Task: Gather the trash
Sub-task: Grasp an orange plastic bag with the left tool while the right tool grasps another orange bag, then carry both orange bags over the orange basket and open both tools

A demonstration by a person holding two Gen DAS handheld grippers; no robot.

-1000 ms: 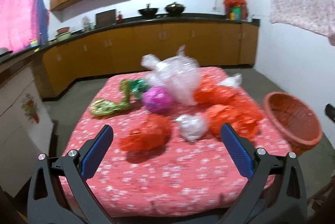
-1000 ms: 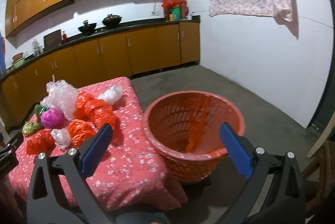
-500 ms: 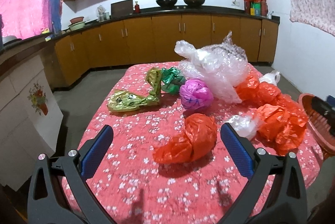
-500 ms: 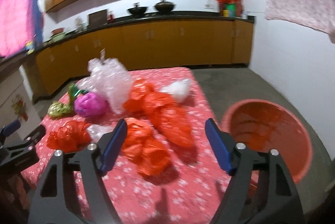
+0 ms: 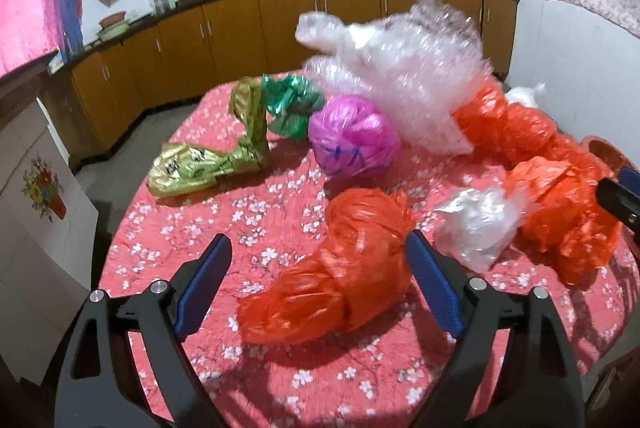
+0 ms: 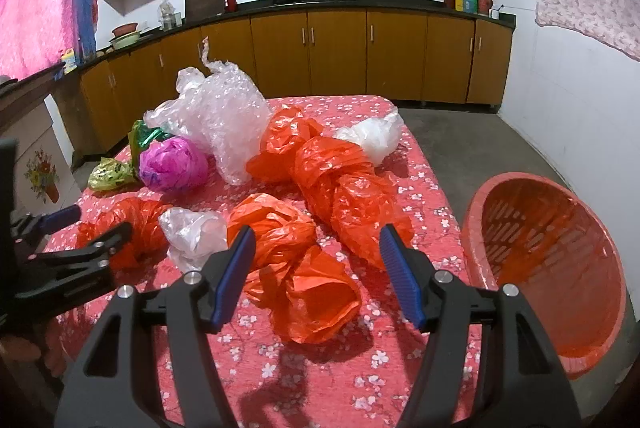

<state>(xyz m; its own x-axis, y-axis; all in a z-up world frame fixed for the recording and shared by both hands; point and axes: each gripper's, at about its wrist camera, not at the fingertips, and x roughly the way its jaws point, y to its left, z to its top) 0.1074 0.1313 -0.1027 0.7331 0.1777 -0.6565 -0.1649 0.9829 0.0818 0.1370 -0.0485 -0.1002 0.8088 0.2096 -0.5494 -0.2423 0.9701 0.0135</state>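
Observation:
Crumpled plastic trash lies on a table with a red floral cloth [image 5: 280,384]. My left gripper [image 5: 319,278] is open, its jaws on either side of an orange bag [image 5: 340,264], apart from it. My right gripper [image 6: 318,274] is open over another orange bag [image 6: 296,264]. A small clear bag [image 5: 478,224] [image 6: 192,232], a pink bag [image 5: 352,134] [image 6: 172,164], bubble wrap [image 5: 400,68] [image 6: 224,112], green and gold wrappers [image 5: 224,148] and a long orange bag [image 6: 340,180] lie beyond. The orange basket [image 6: 548,268] stands off the table's right edge.
A white bag [image 6: 372,134] lies at the table's far right. Wooden kitchen cabinets [image 6: 340,56] run along the back wall. A white panel with a flower picture [image 5: 40,184] stands left of the table. Concrete floor [image 6: 480,140] lies beyond the basket.
Both grippers have moved in over the table. The left one has come down close around the near orange bag. The right one has swung from the basket to the orange bag and narrowed slightly.

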